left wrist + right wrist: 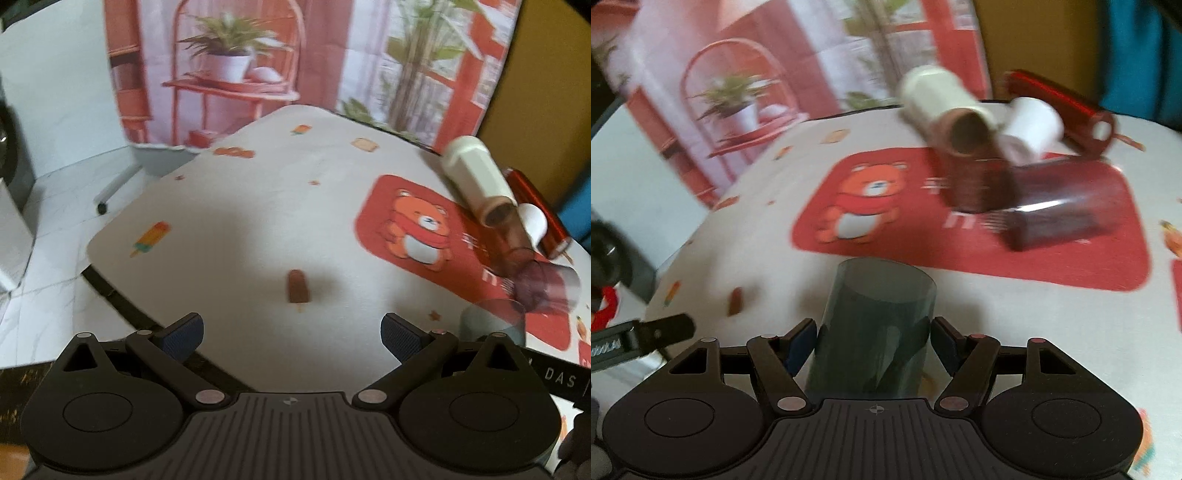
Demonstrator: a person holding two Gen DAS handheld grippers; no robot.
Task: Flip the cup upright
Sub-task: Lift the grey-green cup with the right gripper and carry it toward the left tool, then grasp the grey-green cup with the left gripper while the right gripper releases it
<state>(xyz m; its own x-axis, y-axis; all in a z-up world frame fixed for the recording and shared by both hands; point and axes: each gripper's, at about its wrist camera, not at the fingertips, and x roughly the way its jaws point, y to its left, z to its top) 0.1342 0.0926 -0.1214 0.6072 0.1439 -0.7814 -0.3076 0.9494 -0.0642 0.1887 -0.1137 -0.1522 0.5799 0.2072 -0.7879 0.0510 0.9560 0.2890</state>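
Observation:
A translucent grey-green cup (879,325) sits between the fingers of my right gripper (873,343), which is shut on its sides; its closed end faces away from the camera. The same cup shows faintly at the right edge of the left wrist view (493,321). My left gripper (291,336) is open and empty above the table's near-left part, apart from the cup.
Several other cups lie tipped in a cluster on the red bear mat (871,206): a cream one (942,96), a brown one (979,177), a dark red clear one (1063,206), a white one (1034,125) and a red metallic one (1067,107). The table edge (110,291) is at left.

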